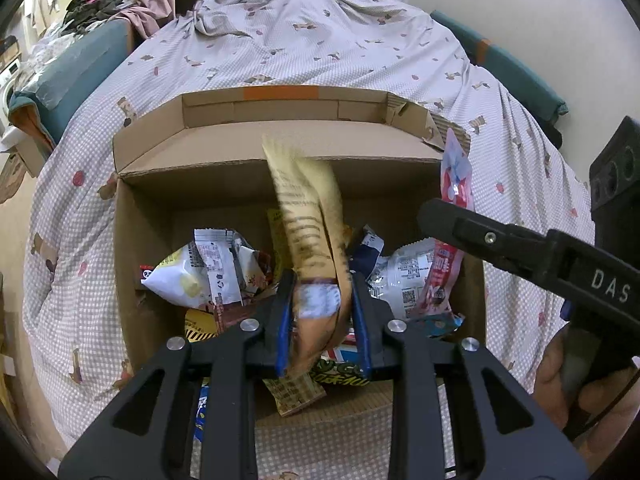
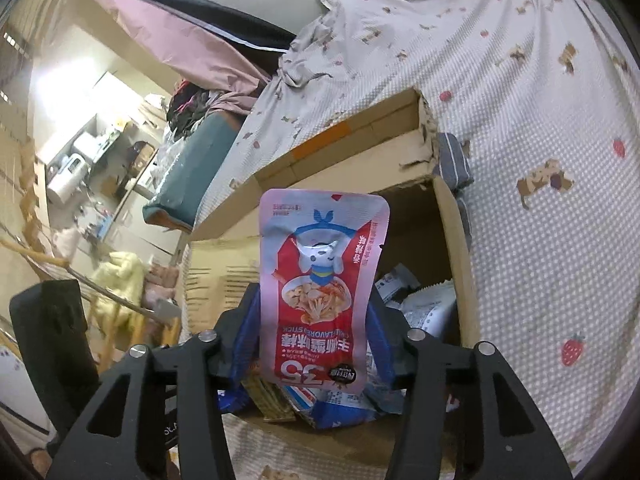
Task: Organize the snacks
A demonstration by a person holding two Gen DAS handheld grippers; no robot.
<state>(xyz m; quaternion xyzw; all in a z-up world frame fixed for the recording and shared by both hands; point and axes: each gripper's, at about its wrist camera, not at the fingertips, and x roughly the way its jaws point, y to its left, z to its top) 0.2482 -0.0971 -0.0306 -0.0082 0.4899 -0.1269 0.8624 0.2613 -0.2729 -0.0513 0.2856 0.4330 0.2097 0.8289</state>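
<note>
Since both packets hang right over the open brown cardboard box [image 1: 152,216] on the bed, this looks like drop-off: the left gripper [image 1: 320,320] barely pinches a blurry tan snack packet [image 1: 310,216] (probably slipping), while the right gripper [image 2: 316,344] stands half-open around a pink-and-red foil pouch [image 2: 320,280].

A tan snack packet [image 1: 310,216] with dark printed lines stood upright and blurred over the open cardboard box [image 1: 132,216], its lower end between blue pads. A pink-and-red pouch [image 2: 322,280] showing a cartoon dog and a bowl of food hung upside down at the box's right wall. Inside the box lay a heap of white, yellow and blue wrappers [image 1: 208,272].
</note>
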